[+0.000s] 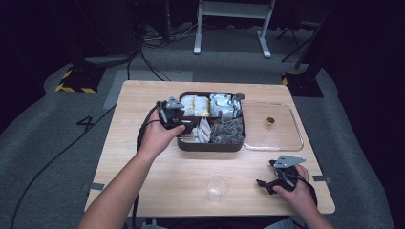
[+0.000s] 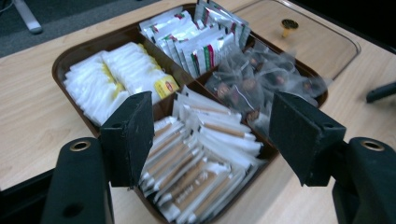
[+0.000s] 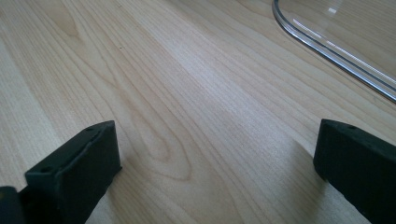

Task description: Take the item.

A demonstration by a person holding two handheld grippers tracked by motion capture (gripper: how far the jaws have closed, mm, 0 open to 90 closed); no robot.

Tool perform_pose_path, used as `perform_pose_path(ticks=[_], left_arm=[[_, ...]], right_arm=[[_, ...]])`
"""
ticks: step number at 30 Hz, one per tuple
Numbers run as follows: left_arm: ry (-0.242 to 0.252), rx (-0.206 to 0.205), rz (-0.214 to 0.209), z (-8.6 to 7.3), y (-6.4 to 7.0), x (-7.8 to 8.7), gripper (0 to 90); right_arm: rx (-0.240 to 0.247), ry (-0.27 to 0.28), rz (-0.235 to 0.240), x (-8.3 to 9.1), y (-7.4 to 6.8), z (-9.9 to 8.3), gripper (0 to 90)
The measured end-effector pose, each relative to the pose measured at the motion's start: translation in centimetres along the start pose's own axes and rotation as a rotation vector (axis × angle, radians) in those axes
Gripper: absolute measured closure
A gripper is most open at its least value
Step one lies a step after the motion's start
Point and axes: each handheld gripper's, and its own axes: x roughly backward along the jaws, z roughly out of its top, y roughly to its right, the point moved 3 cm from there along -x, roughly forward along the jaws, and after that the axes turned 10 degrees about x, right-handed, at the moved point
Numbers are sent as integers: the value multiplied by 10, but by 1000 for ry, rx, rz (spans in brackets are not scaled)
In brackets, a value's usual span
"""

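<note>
A dark brown tray [image 1: 210,147] with four compartments sits mid-table. It holds white tea packets [image 2: 116,77], white and green sachets [image 2: 201,39], dark clear pouches [image 2: 261,81] and paper stick packets [image 2: 196,158]. My left gripper [image 1: 184,125] hovers over the tray's left side. In the left gripper view it [image 2: 215,126] is open, with its jaws on either side of the stick packets and nothing held. My right gripper [image 1: 266,174] rests low over bare wood at the front right. In the right gripper view it [image 3: 215,154] is open and empty.
A clear lid [image 1: 282,138] with a gold knob [image 1: 270,122] lies flat to the right of the tray; its rim [image 3: 336,51] is just ahead of my right gripper. A clear plastic cup [image 1: 217,187] stands near the table's front edge. Cables trail off the left side.
</note>
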Motion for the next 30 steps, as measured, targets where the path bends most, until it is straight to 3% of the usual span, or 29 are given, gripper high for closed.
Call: perform_pose_path(ticks=[11,19,24,30], left_arm=[[22,16,41,25,-10,-33,329],[34,54,68,42,-23,-60,337],[69,89,74,46,-31,-75,402],[7,101,71,45,-36,-100,437]], right_arm=[[1,0,0,0,0,0,5],[0,0,0,0,0,0,5],[1,-1,0,0,0,0,5],[-1,-1,0,0,0,0,5]])
